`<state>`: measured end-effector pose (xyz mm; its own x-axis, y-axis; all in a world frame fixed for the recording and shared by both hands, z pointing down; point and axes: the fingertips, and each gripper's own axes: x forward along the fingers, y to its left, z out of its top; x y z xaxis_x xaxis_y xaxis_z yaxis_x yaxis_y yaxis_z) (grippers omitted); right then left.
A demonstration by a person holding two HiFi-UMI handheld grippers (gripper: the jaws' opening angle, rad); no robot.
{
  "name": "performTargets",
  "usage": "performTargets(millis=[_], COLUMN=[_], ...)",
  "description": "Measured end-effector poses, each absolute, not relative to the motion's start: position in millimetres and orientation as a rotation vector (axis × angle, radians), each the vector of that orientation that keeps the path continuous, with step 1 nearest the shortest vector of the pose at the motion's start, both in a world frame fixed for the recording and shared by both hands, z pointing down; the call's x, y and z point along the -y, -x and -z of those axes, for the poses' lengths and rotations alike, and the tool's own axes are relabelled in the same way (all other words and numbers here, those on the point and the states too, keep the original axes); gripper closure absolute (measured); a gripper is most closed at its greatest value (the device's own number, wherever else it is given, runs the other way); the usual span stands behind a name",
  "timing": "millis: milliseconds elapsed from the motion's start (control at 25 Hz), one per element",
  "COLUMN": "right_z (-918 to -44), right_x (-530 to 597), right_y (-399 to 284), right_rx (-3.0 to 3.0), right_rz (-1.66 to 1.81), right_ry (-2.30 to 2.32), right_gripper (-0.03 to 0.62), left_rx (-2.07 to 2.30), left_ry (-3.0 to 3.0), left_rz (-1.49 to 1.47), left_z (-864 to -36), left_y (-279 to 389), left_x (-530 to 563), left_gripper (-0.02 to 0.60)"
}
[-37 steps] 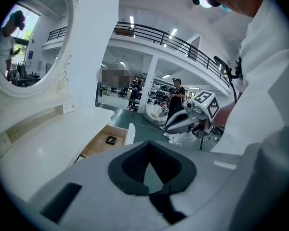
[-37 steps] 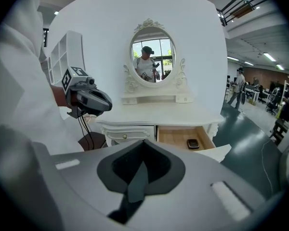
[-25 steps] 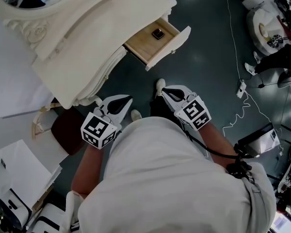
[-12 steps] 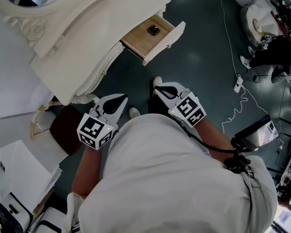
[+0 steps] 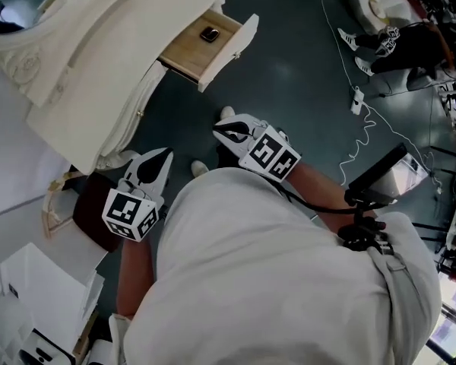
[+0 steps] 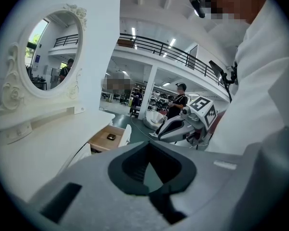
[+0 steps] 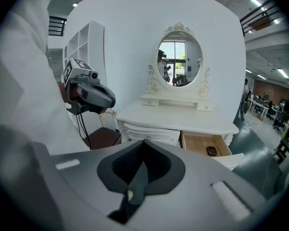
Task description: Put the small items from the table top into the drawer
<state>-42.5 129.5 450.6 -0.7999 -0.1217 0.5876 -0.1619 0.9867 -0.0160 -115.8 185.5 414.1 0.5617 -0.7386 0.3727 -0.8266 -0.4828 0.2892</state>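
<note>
The white dressing table (image 5: pixel 99 59) stands at the upper left, its top bare where it shows. Its wooden drawer (image 5: pixel 184 52) is pulled out, with one small dark item (image 5: pixel 209 33) lying inside. The same drawer (image 7: pixel 201 144) and small dark item (image 7: pixel 212 151) show in the right gripper view, and the drawer (image 6: pixel 102 141) in the left gripper view. My left gripper (image 5: pixel 165 153) and right gripper (image 5: pixel 220 131) are held close to my body, well short of the table. Both are shut with nothing between the jaws.
A dark brown chair seat (image 5: pixel 91 213) sits under the table's near left corner. White cables (image 5: pixel 361 112) trail over the dark floor at the right. White boxes (image 5: pixel 30 280) lie at the lower left. A person (image 6: pixel 177 100) stands far off in the hall.
The table and open drawer have slid up and left in the head view. Both grippers have drifted left, the left one also lower. The jaws stay shut and empty.
</note>
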Motion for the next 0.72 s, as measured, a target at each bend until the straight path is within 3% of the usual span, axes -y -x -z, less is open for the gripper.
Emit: performTargets(millis=[720], right_z=[-450.9], right_x=[-112.5], right_y=[43.3], right_rx=[2.489], right_rz=[-0.05], right_ry=[-0.217], right_gripper=[0.594], left_rx=[1.228], left_ry=[-2.358], left_rz=[-0.27], left_z=[-421.0], left_y=[118.7], left_x=[-166.8], left_gripper=[0.58])
